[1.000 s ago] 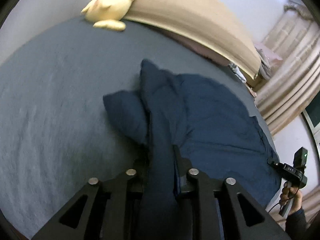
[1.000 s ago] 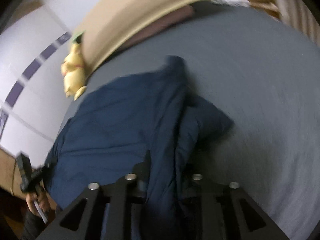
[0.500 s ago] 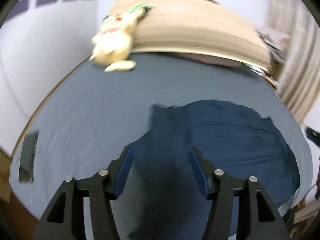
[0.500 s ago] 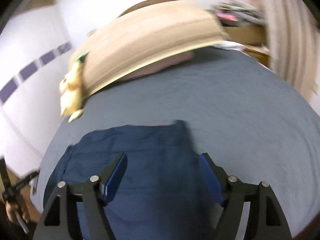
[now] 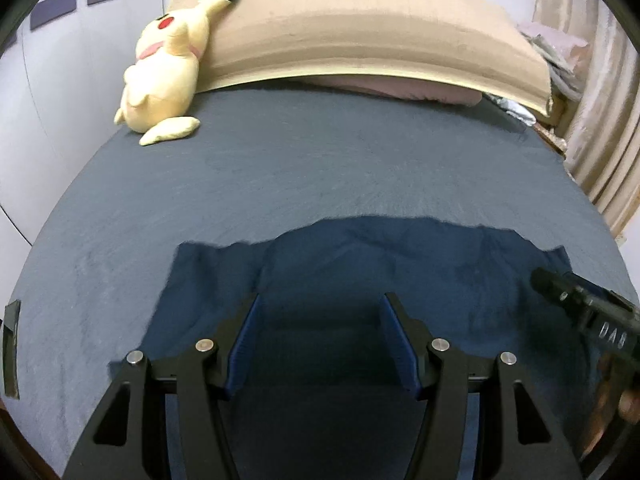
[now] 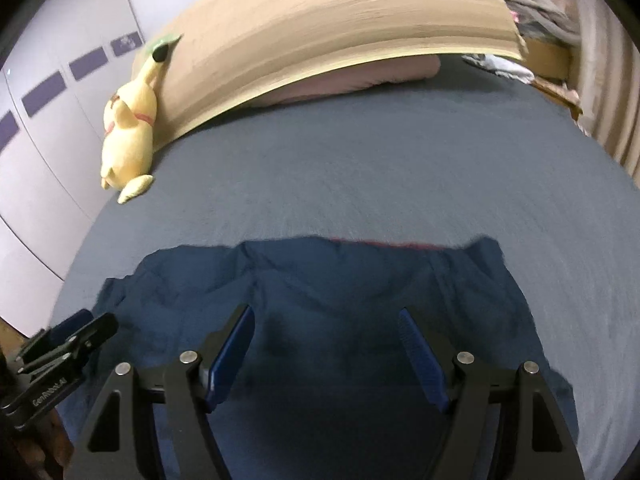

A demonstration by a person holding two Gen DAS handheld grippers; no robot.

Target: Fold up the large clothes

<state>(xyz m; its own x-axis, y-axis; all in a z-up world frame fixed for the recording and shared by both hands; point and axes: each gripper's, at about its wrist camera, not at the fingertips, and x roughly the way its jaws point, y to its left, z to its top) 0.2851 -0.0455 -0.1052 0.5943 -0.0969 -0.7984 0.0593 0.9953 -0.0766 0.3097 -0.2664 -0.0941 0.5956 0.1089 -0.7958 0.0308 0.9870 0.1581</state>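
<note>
A dark navy garment [image 5: 400, 280] lies folded flat on the grey bed sheet [image 5: 320, 160], near the front edge. It also shows in the right wrist view [image 6: 340, 292]. My left gripper [image 5: 320, 308] is open and empty, hovering above the garment's near part. My right gripper [image 6: 326, 320] is open and empty above the same garment. The other gripper's body shows at the right edge of the left wrist view [image 5: 592, 316] and at the left edge of the right wrist view [image 6: 60, 356].
A yellow plush toy [image 5: 164, 76] lies at the far left of the bed against a tan headboard cushion [image 5: 360, 32]. A pink pillow [image 5: 400, 90] sits under the cushion. Beige curtains [image 5: 600, 140] hang at the right. A white wall runs along the left.
Both grippers let go of the garment and opened. They pulled back and rose, and the garment now lies flat instead of bunched between the fingers.
</note>
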